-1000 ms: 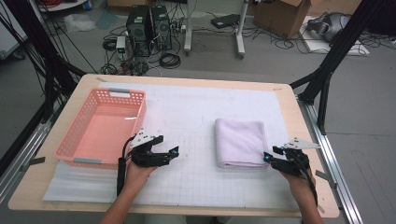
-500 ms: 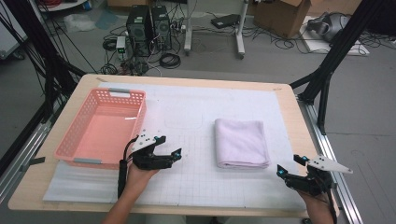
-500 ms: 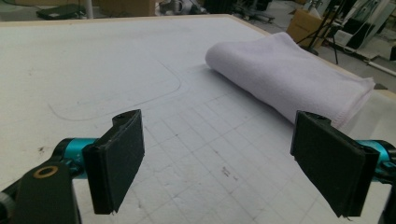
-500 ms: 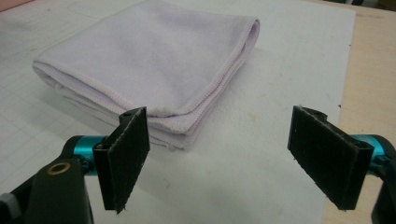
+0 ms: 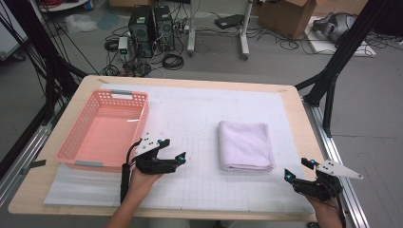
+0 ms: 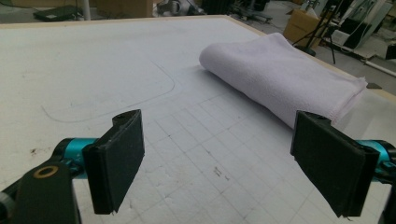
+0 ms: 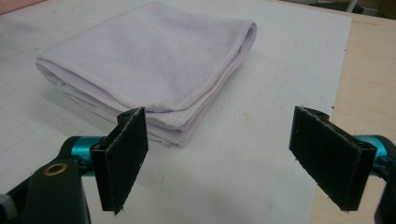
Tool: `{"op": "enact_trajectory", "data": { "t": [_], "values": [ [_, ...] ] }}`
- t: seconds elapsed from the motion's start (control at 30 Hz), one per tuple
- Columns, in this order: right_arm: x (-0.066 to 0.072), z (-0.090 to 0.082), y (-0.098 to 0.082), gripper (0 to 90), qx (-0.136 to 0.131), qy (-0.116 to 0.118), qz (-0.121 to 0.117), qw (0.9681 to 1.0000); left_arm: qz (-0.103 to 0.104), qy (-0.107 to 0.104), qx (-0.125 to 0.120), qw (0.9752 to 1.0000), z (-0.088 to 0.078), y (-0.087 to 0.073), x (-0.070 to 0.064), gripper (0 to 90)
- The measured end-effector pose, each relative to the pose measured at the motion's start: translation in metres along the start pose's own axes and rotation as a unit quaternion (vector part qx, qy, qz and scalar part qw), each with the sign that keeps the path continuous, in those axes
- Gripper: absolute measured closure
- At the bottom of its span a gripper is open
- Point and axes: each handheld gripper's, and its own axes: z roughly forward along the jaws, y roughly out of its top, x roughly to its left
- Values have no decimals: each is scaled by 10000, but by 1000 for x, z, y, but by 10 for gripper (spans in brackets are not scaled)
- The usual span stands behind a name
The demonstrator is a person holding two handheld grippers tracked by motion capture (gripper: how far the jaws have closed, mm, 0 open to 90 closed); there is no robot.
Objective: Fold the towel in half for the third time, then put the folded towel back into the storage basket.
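From the high view, your left gripper [image 5: 172, 151] rests on the white gridded mat [image 5: 199, 190] with its jaws spread and nothing between them. The pink basket [image 5: 71, 154] sits just beside it on its outer side, and the folded lilac towel [image 5: 244, 145] lies off to its inner side, well apart. Your right gripper [image 5: 298, 170] hovers near the table's front right corner, jaws wide and holding nothing; they have just been opening, and the towel now lies ahead of them and inward, clear of both pads.

In the left gripper view, your left gripper [image 6: 219, 170] stands wide open over bare mat [image 6: 116, 60]. The towel [image 6: 285, 77] lies beyond the far jaw, ahead and to that side, not touching it.

In the right gripper view, your right gripper [image 7: 219, 161] is fully spread and empty. The towel [image 7: 144, 60] sits just ahead, its stacked hemmed corner close behind the near jaw, though I cannot tell whether they touch. The mat [image 7: 280, 70] ends by the other jaw, where the bare wooden tabletop [image 7: 369, 79] begins.
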Motion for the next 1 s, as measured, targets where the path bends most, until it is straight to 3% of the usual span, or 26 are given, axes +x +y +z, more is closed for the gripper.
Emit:
{"op": "enact_trajectory", "data": {
  "t": [0.1,0.27,0.47,0.53,0.57,0.63,0.77,0.83,1.0],
  "values": [
    [-1,2,-1,183,11,10,-21,10000,-31,40,80,10000,3,1,1,168],
    [-3,2,-1,183,-7,101,91,9999,-179,-216,108,9995,12,6,0,168],
    [-4,3,-1,183,-16,124,60,9999,-99,-338,247,9991,28,18,-3,164],
    [-4,2,-1,183,-2,88,55,9999,-134,-403,193,9989,34,22,-3,160],
    [-4,3,-1,183,4,72,43,10000,-141,-438,15,9989,37,22,-2,147],
    [-5,3,-2,183,25,69,54,10000,121,-343,-192,9992,42,23,-3,139],
    [-7,2,-2,183,7,79,70,9999,83,-224,83,9997,52,29,-4,137],
    [-7,3,-3,183,1,92,55,9999,-31,-328,239,9992,58,33,-5,138],
    [-7,5,-2,183,70,92,-45,9999,-148,-626,311,9974,77,43,-13,144]
  ]
}}
